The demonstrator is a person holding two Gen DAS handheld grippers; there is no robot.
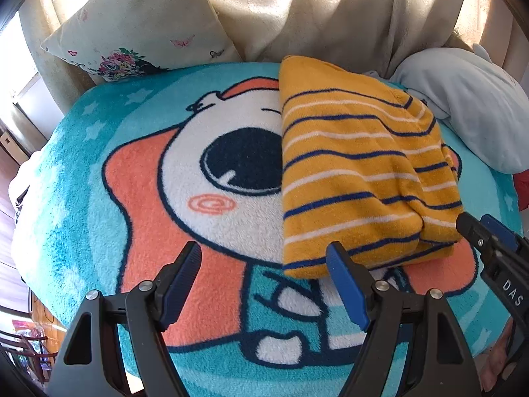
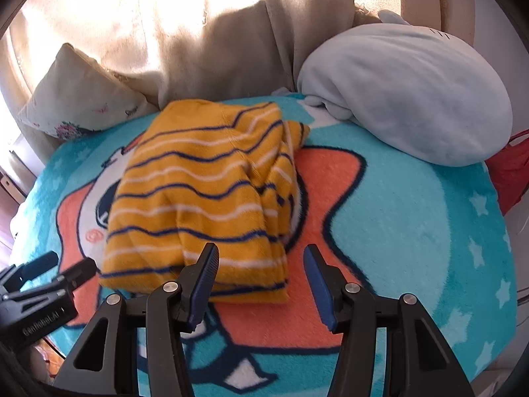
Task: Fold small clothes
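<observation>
A small yellow garment (image 1: 357, 172) with navy and white stripes lies folded into a thick rectangle on the teal cartoon blanket (image 1: 76, 182). My left gripper (image 1: 264, 251) hovers open just in front of its near left corner, with nothing between the fingers. In the right wrist view the same garment (image 2: 205, 192) sits ahead and to the left. My right gripper (image 2: 261, 254) is open at its near right corner and grips no cloth. Each view catches the other gripper at its edge: the right gripper (image 1: 476, 223) by the garment's right side, the left gripper (image 2: 71, 264) at its left.
A floral cushion (image 1: 132, 33) leans at the back left and a pale blue plush pillow (image 2: 413, 99) lies at the back right. Beige fabric (image 1: 330, 16) drapes behind them. A red item (image 2: 509, 172) shows at the right edge. The blanket (image 2: 413, 231) drops off at the near edge.
</observation>
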